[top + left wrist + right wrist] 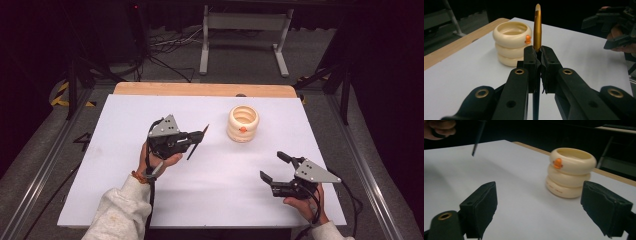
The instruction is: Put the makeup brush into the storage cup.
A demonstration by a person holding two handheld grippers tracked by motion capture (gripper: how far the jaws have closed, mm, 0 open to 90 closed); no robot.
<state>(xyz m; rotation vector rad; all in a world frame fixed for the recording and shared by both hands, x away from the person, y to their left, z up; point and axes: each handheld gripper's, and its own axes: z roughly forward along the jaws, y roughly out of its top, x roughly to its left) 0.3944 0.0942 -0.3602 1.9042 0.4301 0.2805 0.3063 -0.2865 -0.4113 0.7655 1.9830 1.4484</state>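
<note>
My left gripper (198, 136) hovers left of the table's middle, shut on a slim pen-like stick (198, 142). In the left gripper view the stick (537, 27) rises copper-coloured with a pale tip above the closed pads, and its black lower half hangs below. Just beyond and to the left of it stands a cream holder (512, 42) shaped like three stacked rings, hollow, with a small orange mark. The holder (243, 123) sits at the centre-back of the white tabletop. My right gripper (274, 166) is open and empty near the front right, with the holder (571, 172) ahead of its wide-apart pads.
The white table sheet (210, 190) ends in a wooden strip (200, 89) at the back. Metal rails (367, 185) run along both sides. A grey stand (245, 30) and cables lie on the floor beyond. The other hand's gripper (614, 30) shows at the right of the left gripper view.
</note>
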